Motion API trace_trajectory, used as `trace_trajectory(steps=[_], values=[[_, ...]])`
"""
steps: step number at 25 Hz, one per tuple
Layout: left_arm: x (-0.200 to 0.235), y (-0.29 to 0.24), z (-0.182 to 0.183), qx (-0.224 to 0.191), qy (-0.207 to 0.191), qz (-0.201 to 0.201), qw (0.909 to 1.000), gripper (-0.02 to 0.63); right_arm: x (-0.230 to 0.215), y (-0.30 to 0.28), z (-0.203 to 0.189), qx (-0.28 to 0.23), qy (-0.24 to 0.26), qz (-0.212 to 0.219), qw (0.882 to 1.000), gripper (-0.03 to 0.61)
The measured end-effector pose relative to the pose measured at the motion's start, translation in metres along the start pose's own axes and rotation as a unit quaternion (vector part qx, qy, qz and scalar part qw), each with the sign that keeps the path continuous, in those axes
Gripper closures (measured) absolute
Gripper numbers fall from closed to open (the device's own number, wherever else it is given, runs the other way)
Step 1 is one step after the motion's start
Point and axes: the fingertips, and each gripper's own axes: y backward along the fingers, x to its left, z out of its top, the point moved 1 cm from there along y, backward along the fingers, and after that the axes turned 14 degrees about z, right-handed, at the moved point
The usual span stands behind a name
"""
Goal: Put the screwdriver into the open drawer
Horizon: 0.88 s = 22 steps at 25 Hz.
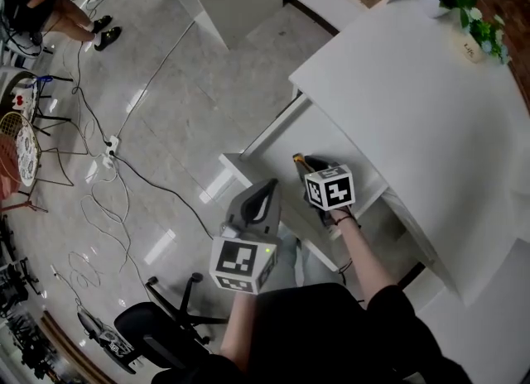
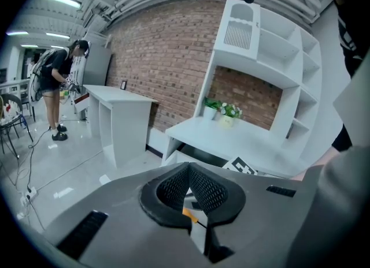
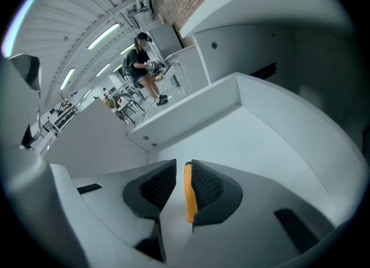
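The open drawer (image 1: 331, 136) juts from under the white desk (image 1: 431, 109). Its bare white floor (image 3: 254, 140) fills the right gripper view. My right gripper (image 1: 308, 163) (image 3: 180, 171) points down into it. Its jaws stand apart with a clear gap, and an orange strip (image 3: 188, 194) lies along one pad. I cannot tell whether that strip is part of the jaw. At that gripper's tip a short yellowish-and-black shape, the screwdriver (image 1: 296, 160), shows inside the drawer. My left gripper (image 1: 271, 185) (image 2: 188, 171) hovers outside the drawer's front, pads together and empty.
A potted plant (image 1: 464, 10) (image 2: 222, 111) stands at the desk's far end. A white shelf unit (image 2: 272, 47) rises above the desk. Cables (image 1: 108, 192) trail over the tiled floor, and an office chair (image 1: 157, 324) stands near my legs. A person (image 1: 58, 10) (image 2: 58, 82) stands by another white table (image 2: 121, 116).
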Motion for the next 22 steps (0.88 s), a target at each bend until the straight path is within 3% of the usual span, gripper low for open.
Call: trace_trajectory(steps=[4,22], values=[[0.000,0.008,0.014,-0.012,0.000,0.001,0.9999,0.604,0.018,0.020,0.009,-0.010,0.021,0.005,1.000,0.546],[-0.005,0.060,0.062,-0.075,-0.017,0.004,0.9970,0.606,0.113,0.129,0.064,-0.146,0.069,0.072,0.984,0.561]])
